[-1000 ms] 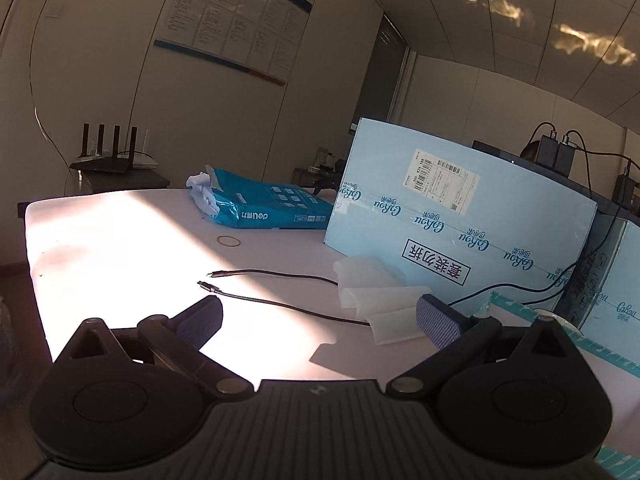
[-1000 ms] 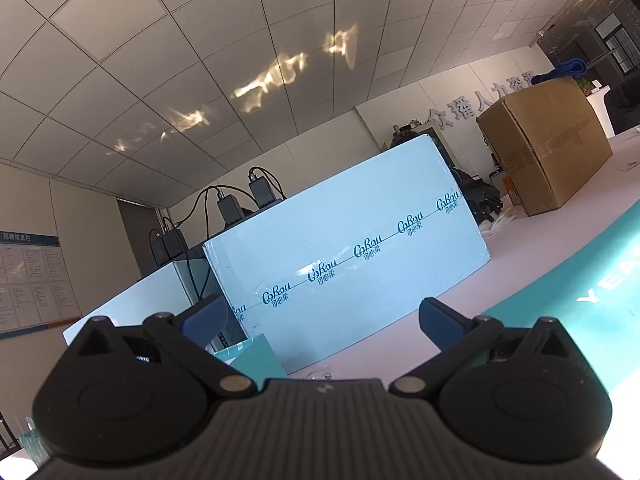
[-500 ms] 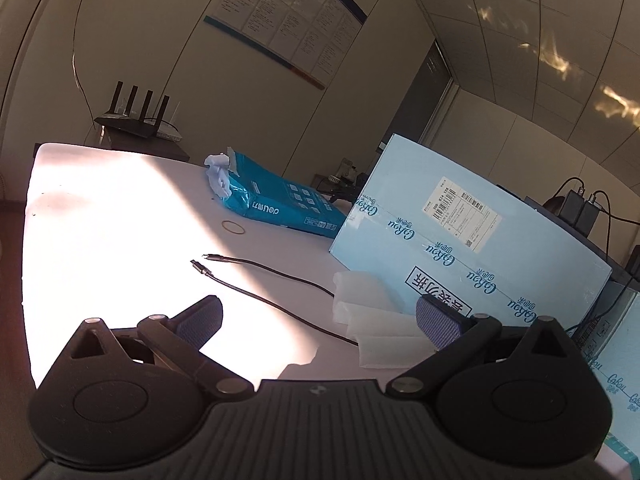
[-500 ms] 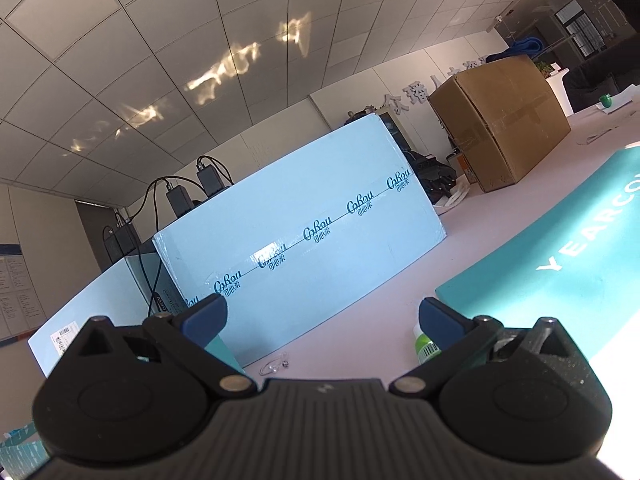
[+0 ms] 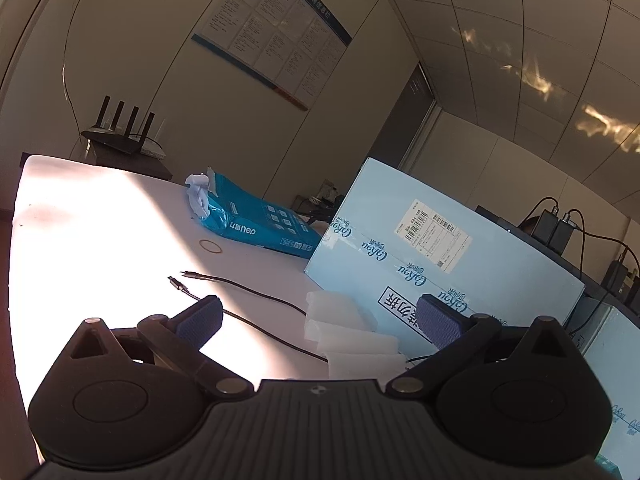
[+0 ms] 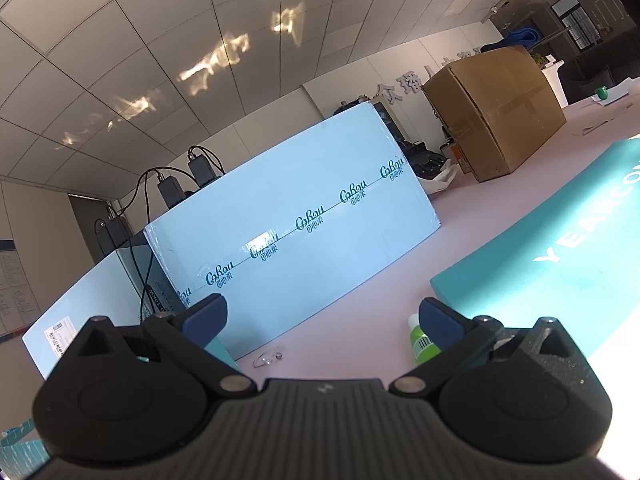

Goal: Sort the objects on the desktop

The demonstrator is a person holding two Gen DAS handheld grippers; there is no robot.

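Left gripper (image 5: 318,318) hangs above the white table (image 5: 100,240), jaws spread wide, nothing between them. Ahead of it: black cable (image 5: 248,292) across the tabletop, white foam pieces (image 5: 348,332) touching the pale blue box (image 5: 440,256), which walls off the right side. Teal packet (image 5: 256,220) and a rubber band (image 5: 211,246) lie further back, router (image 5: 120,136) beyond the table edge. Right gripper (image 6: 322,318) also gapes empty. Green bottle (image 6: 422,342) sits just behind its right finger, small clear clip (image 6: 268,358) near the second blue box (image 6: 296,232). Teal mat (image 6: 560,264) to the right, cardboard carton (image 6: 496,108) far back.
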